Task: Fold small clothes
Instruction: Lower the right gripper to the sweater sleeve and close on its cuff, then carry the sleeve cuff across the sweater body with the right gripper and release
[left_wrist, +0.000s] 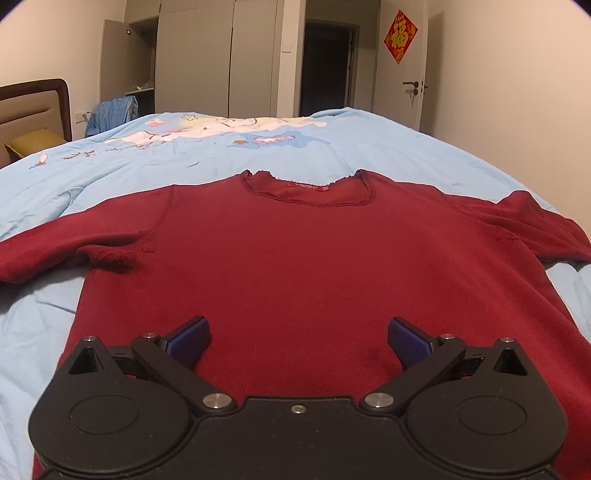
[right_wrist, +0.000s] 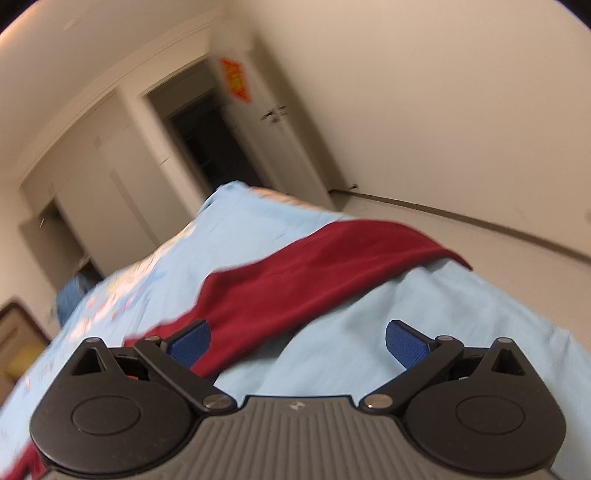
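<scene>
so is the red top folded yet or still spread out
Spread out: the red top lies flat on the blue bedcover, both sleeves out, neckline showing.

"福" on red door sign (left_wrist: 400, 36)

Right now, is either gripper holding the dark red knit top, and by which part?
Nothing is held. The left gripper is open above the dark red knit top; the right gripper is open near its sleeve.
</scene>
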